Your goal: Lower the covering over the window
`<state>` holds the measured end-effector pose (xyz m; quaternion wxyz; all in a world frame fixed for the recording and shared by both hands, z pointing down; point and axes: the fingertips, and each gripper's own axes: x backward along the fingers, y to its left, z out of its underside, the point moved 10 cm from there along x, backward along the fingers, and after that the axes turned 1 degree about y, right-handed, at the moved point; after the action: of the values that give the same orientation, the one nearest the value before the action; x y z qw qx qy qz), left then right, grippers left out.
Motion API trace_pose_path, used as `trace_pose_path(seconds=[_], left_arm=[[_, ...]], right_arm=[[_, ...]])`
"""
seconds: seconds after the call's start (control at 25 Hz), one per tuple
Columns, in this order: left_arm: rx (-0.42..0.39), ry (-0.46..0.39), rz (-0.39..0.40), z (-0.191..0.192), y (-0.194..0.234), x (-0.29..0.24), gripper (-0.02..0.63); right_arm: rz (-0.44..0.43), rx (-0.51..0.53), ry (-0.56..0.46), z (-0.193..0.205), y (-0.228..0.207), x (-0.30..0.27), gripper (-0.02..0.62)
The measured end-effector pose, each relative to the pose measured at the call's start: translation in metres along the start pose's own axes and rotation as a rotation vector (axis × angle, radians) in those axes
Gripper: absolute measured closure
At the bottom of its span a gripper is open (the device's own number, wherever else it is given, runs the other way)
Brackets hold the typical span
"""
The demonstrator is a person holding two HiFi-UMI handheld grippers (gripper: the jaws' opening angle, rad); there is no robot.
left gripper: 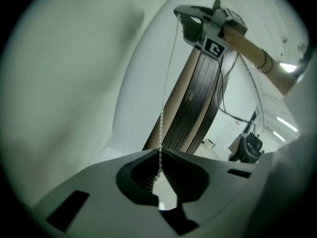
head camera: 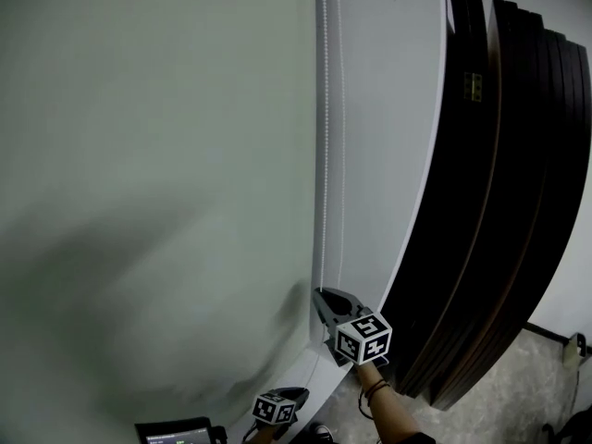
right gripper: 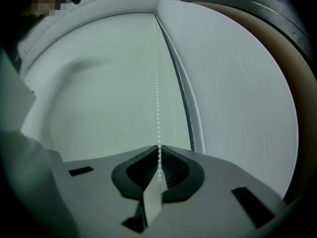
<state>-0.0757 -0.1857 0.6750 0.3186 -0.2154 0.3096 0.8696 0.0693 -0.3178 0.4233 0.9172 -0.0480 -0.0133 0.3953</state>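
Tongs in both hands are busy with one thin string of beads. From the head view, the bead chain [head camera: 323, 137] hangs straight down beside the big pale blind [head camera: 139, 155], which fills the left side, and tall dark boards [head camera: 499, 202] lean on the right. The right tongs [head camera: 321, 296] pinch the chain low down, and the left tongs [head camera: 298, 394] sit just under them. I cannot tell from here how far down the blind reaches. From the left gripper view, the left tongs [left gripper: 159, 153] are clamped tight on the chain [left gripper: 166, 93], with the beads caught right between the ribbed pads. The chain goes up from there to the right tongs [left gripper: 179, 13], which hold it higher up. From the right gripper view, the right tongs [right gripper: 159, 151] are also squeezed together on the chain [right gripper: 157, 83], and the beads run straight up past the blind [right gripper: 99, 98] and the white frame [right gripper: 190, 113]. It looks like the pulling step is under way, one hand under the other. The next move probably calls for a steady pull straight down. Then one pair of tongs should let go and grab higher up while the other holds on.
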Motion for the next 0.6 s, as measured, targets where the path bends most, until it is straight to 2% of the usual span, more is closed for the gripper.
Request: trace_pose_path(seconds=[0.08,0.24,0.44,0.48,0.56,0.6], left_arm=[[0.034,-0.051,0.027,0.002,0.001,0.003,0.595],[-0.021,-0.137,0.060,-0.020,0.002,0.007,0.595],[-0.070,-0.249,0.061,-0.041,-0.019,0.052,0.594],[-0.068,-0.268,0.062,-0.041,-0.021,0.058,0.588],[-0.054,-0.307,0.066,-0.044,-0.023,0.066,0.566],[-0.046,-0.321,0.068,-0.044,-0.024,0.069,0.553]], right_arm=[[0.012,0.002,0.041,0.019,0.004,0.002,0.574],[0.031,0.001,0.147,0.057,0.012,-0.002,0.574],[0.060,-0.030,0.177,0.079,0.032,0.014,0.574],[0.072,-0.025,0.194,0.082,0.035,0.017,0.565],[0.107,-0.030,0.216,0.090,0.036,0.026,0.507],[0.124,-0.048,0.220,0.095,0.036,0.033,0.503]])
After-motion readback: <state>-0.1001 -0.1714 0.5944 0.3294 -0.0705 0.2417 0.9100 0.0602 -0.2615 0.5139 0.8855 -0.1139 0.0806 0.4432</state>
